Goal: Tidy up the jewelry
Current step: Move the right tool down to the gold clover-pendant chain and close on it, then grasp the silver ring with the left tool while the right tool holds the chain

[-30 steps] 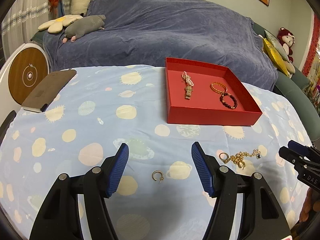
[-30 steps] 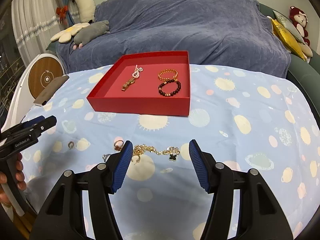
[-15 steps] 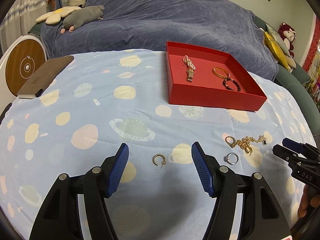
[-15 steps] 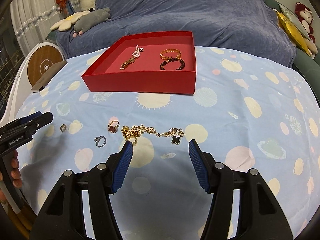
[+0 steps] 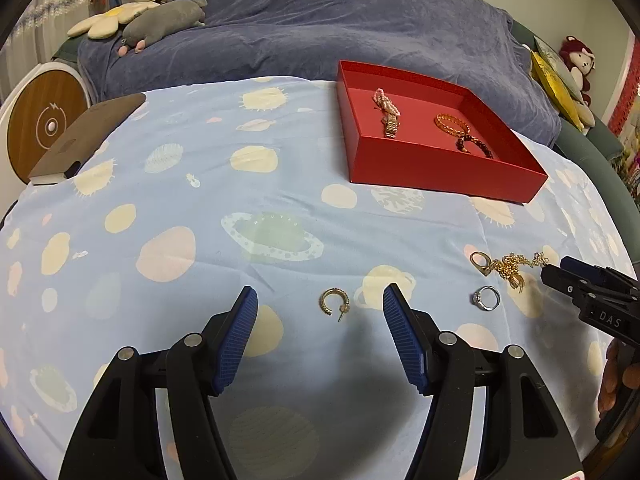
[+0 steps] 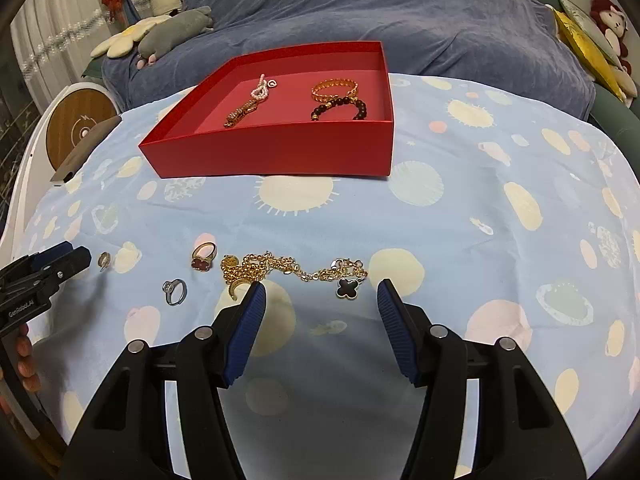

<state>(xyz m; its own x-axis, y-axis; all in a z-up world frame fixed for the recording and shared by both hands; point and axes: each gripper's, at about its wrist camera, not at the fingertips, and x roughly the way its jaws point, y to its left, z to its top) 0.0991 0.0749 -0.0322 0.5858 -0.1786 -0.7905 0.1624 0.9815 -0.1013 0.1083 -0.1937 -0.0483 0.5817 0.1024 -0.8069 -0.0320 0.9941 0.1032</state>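
Note:
A red tray (image 5: 440, 168) (image 6: 280, 152) on the blue tablecloth holds a pink-and-gold chain (image 5: 387, 114), a gold bracelet (image 6: 334, 89) and a dark bead bracelet (image 6: 340, 109). My left gripper (image 5: 320, 300) is open and empty, with a gold hoop earring (image 5: 335, 305) lying between its fingertips. My right gripper (image 6: 318, 294) is open and empty, just before a gold chain necklace (image 6: 288, 268) with a black clover charm (image 6: 347, 288). A silver ring (image 6: 175, 291) (image 5: 487, 298) and a gold ring with a red stone (image 6: 203, 257) lie left of the necklace.
A brown pad (image 5: 86, 136) lies at the table's far left edge beside a round wooden-faced device (image 5: 44, 120). A sofa under a blue cover (image 5: 320, 28) with plush toys (image 5: 160, 20) stands behind the table.
Both grippers have risen and pulled back; the earring, rings and necklace now show further ahead of the fingertips. The jewelry has not moved. Both stay open.

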